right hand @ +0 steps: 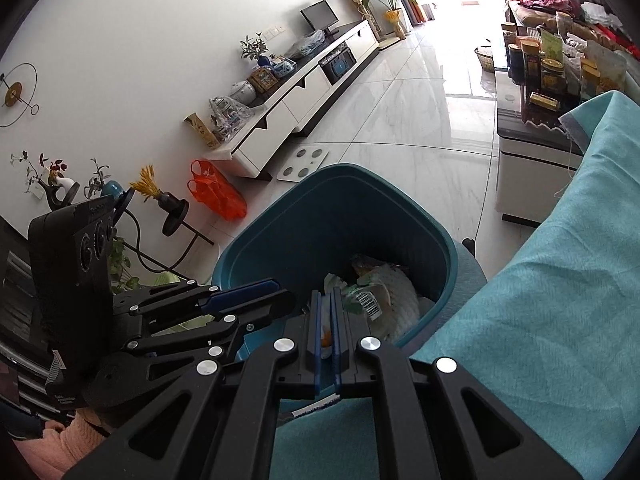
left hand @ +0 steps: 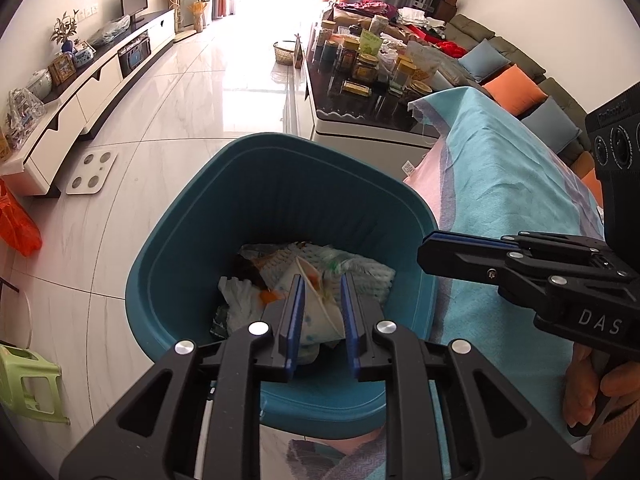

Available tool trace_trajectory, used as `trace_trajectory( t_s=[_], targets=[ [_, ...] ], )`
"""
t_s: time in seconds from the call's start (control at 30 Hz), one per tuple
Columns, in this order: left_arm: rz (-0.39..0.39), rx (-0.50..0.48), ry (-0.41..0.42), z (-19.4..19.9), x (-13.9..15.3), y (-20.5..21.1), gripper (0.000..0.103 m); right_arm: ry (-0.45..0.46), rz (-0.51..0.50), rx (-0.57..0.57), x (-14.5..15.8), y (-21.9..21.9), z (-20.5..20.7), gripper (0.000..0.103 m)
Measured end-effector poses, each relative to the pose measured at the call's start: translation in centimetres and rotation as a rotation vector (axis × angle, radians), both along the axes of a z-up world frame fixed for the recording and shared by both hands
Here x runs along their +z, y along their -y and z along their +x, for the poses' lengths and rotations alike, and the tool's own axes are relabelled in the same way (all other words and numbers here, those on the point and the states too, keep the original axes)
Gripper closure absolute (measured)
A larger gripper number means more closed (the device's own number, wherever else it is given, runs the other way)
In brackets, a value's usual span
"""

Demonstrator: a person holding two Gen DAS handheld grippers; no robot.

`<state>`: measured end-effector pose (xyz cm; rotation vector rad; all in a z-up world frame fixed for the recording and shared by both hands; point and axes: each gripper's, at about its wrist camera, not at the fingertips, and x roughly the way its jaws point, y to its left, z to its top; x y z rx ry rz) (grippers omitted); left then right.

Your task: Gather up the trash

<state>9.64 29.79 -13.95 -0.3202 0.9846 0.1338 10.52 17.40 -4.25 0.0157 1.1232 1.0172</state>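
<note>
Both grippers hang over the mouth of the teal ribbed plastic bin (left hand: 280,200), which fills the centre of the left wrist view and sits lower centre in the right wrist view. The left gripper (left hand: 320,304) has its blue pads closed on a crumpled white paper wrapper with a few coloured spots (left hand: 318,320), held above the heap of crumpled paper and plastic packaging (left hand: 320,268) already lying at the bottom of the bin. The right gripper (right hand: 327,320) has its jaws nearly together; a thin sliver of white and orange shows between the pads, but I cannot tell whether it is pinched there or simply part of the rubbish seen beyond them.

The step in hand looks like the drop: the wrapper is carried over the opening and not yet let go. The next move probably calls only for opening the left jaws while the piece is inside the rim, so that it falls onto the heap and not onto the floor.

The bin's near rim lies just under the left fingers, and its right side stands just beside the turquoise and pink woven cloth (left hand: 500,184) draped along the right of the frame. The two grippers are near each other over the opening, the right one reaching in from the right edge of the left wrist view. To the upper left the pale marble-tiled floor (left hand: 192,92) is open, with a white bathroom scale (left hand: 92,172) near the bin.
</note>
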Motion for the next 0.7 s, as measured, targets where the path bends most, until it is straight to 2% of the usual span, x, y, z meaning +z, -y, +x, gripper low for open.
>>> trace_trajectory(
  t_s=[0.07, 0.2, 0.37, 0.47, 0.53, 0.63, 0.7],
  targets=[
    [-0.004, 0.005, 0.002, -0.1, 0.0, -0.1, 0.085, 0.000, 0.002, 0.002, 0.0, 0.0, -0.1, 0.098],
    [-0.005, 0.009, 0.019, -0.6, 0.4, -0.1, 0.073, 0.001, 0.014, 0.003, -0.1, 0.5, -0.3, 0.097],
    [-0.004, 0.003, 0.064, -1.5, 1.6, 0.3, 0.062, 0.008, 0.053, -0.010, 0.4, 1.7, -0.5, 0.079],
    [0.009, 0.002, 0.100, -2.3, 2.6, 0.8, 0.051, 0.029, 0.078, -0.019, 1.0, 2.8, -0.9, 0.071],
    [0.018, -0.001, 0.126, -2.8, 3.2, 1.1, 0.038, 0.048, 0.089, -0.033, 1.4, 3.7, -1.2, 0.067],
    [0.025, -0.005, 0.171, -3.6, 4.3, 1.9, 0.031, 0.081, 0.102, -0.052, 2.2, 5.2, -1.6, 0.059],
    [0.025, -0.006, 0.202, -4.3, 5.0, 2.4, 0.022, 0.107, 0.110, -0.069, 2.7, 6.3, -2.0, 0.053]
  ],
)
